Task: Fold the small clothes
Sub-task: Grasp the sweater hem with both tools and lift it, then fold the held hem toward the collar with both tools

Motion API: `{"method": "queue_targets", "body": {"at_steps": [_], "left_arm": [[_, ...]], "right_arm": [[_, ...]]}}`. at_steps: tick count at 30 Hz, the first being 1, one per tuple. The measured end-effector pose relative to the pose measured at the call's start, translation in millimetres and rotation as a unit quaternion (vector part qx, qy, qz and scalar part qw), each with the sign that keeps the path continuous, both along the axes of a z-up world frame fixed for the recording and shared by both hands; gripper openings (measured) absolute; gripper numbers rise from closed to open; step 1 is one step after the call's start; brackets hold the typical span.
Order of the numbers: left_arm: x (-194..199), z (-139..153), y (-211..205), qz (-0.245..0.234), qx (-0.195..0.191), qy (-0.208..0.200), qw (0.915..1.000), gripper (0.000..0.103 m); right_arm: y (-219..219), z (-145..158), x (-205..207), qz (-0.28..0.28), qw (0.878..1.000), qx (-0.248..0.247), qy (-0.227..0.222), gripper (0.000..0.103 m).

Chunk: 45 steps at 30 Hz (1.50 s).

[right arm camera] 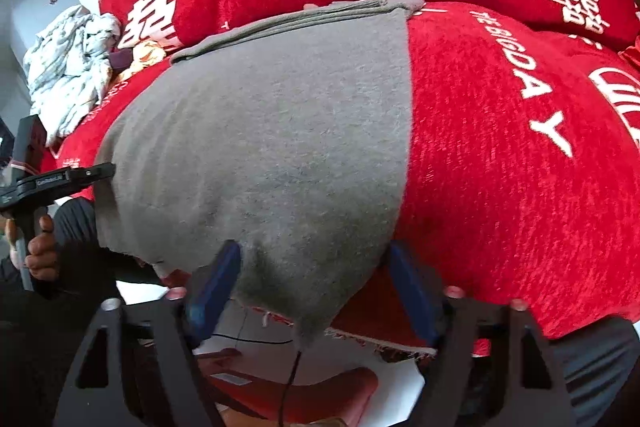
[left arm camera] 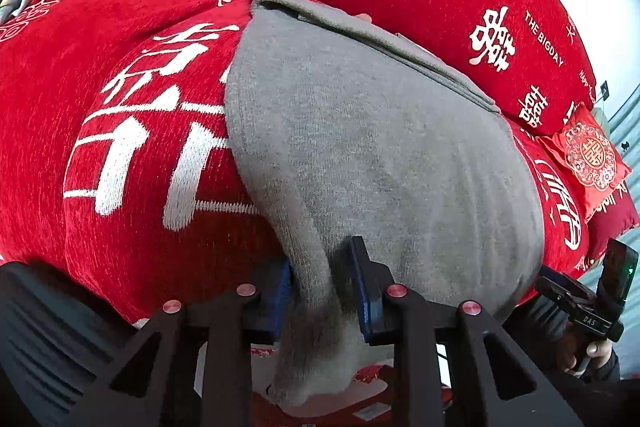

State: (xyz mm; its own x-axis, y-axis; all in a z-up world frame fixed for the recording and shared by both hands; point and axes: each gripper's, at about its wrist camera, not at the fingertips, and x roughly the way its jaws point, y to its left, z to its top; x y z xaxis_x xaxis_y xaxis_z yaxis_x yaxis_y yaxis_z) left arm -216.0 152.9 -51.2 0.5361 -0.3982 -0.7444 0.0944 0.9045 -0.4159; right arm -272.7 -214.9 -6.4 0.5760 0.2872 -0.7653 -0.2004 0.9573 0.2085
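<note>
Grey cloth (left arm camera: 360,147) lies lengthwise away from you on the red cover (left arm camera: 100,107). Your left gripper (left arm camera: 326,291) pinches its near left corner; your right gripper (right arm camera: 316,291) straddles the near right corner, pads apart, not yet pressing.

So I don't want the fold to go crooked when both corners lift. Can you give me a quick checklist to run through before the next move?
1. Left claw shut on the near edge of the grey garment: ok, the cloth is pinched between its blue pads.
2. Right claw gripping the other corner: not ok, the cloth lies between the pads but they stand apart.
3. Far end already folded over: ok, layered edge visible.
4. Garment lying flat on the red cover: ok.
5. Loose clothes pile away from the garment: ok.
</note>
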Motion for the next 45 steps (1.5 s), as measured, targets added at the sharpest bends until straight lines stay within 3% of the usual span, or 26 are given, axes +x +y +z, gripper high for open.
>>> {"method": "queue_targets", "body": {"at_steps": [5,8,10,11,12,13,14,15,18,23,29,35,41,43,44,45], "left_arm": [[-1,-2,-7,0.0,0.019,-0.004,0.9998,0.032],[-2,-1,-14,-0.024,0.009,-0.009,0.9996,0.063],[-3,0,-22,-0.023,0.034,-0.014,0.9991,0.063],[-3,0,-26,-0.025,0.047,-0.016,0.9985,0.061],[-4,1,-28,-0.022,0.06,-0.019,0.9978,0.047],[-5,1,-28,-0.016,0.068,-0.022,0.9973,0.037],[-5,1,-25,-0.013,0.065,-0.023,0.9976,0.022],[-4,2,-19,-0.012,0.045,-0.017,0.9988,0.016],[-4,6,-11,-0.005,0.026,-0.014,0.9995,0.014],[-5,41,-6,-0.005,0.006,-0.069,0.9976,0.014],[52,76,-7,0.009,-0.003,-0.099,0.995,0.014],[123,62,-1,0.034,-0.015,-0.044,0.9983,0.014],[132,41,5,0.035,-0.032,-0.007,0.9988,0.015],[126,43,7,0.032,-0.033,-0.007,0.9989,0.028],[122,43,8,0.033,-0.027,-0.003,0.9991,0.065],[116,44,10,0.037,-0.028,-0.006,0.9989,0.091]], "right_arm": [[-6,-2,3,-0.002,0.999,0.038,0.003,0.057],[-5,-2,8,0.0,0.998,0.064,0.001,0.056],[-2,-4,10,0.006,0.998,0.057,-0.003,0.056],[1,-4,10,0.006,0.999,0.053,-0.005,0.056],[4,-3,10,0.007,0.999,0.049,-0.008,0.053],[6,-1,11,0.008,0.999,0.043,-0.01,0.042],[9,0,11,0.012,0.999,0.033,-0.011,0.01],[8,-1,12,0.015,0.999,0.032,-0.005,0.01],[10,6,10,0.022,0.999,0.031,-0.013,0.01],[-7,40,14,0.027,0.994,0.094,-0.05,0.01],[-17,79,57,0.014,0.989,0.117,-0.092,0.01],[-9,86,126,-0.02,0.992,0.097,-0.08,0.009],[-12,64,156,-0.032,0.996,0.068,-0.039,0.014],[-12,58,157,-0.031,0.997,0.069,-0.032,0.014],[-13,56,156,-0.031,0.997,0.068,-0.029,0.018],[-13,54,153,-0.027,0.997,0.069,-0.027,0.027]]}}
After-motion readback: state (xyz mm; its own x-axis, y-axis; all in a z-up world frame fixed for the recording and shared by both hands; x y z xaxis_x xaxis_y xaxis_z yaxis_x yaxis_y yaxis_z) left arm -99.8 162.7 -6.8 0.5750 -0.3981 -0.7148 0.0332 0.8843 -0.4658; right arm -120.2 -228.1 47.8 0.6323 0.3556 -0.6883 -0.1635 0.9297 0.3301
